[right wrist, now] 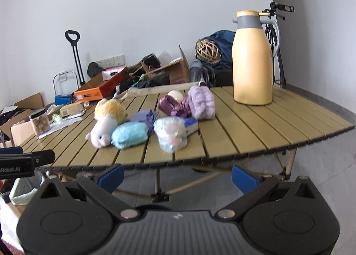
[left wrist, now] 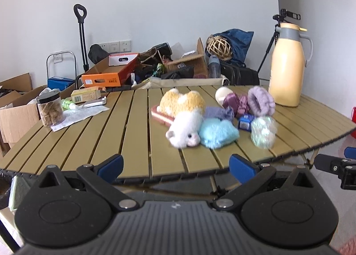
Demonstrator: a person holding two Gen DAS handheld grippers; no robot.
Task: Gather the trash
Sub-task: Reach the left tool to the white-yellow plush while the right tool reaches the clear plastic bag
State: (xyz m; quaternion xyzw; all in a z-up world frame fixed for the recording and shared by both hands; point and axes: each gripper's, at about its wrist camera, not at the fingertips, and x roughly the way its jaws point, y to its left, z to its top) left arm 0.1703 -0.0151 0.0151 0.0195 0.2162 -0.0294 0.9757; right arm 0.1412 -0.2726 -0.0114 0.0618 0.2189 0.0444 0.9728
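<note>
Both tools wide and empty, left tool (left wrist: 175, 167) and right tool (right wrist: 176, 176) held off the near edge of the desk (left wrist: 93, 143). Likeliest trash, judged: crumpled clear wrapper (right wrist: 170, 133) ahead, nearer the right tool, just beside the blue fluffy bundle (right wrist: 130, 135). Bag-lined bin (right wrist: 23, 190) low left on the floor, contents not discernible.

A yellow thermos jug (right wrist: 252, 59) stands on the slatted tabletop (right wrist: 255, 130) — far beyond the jaws, to their right. A tripod (right wrist: 277, 55) rises behind it — a wicker ball (right wrist: 208, 51) sits left of that.
</note>
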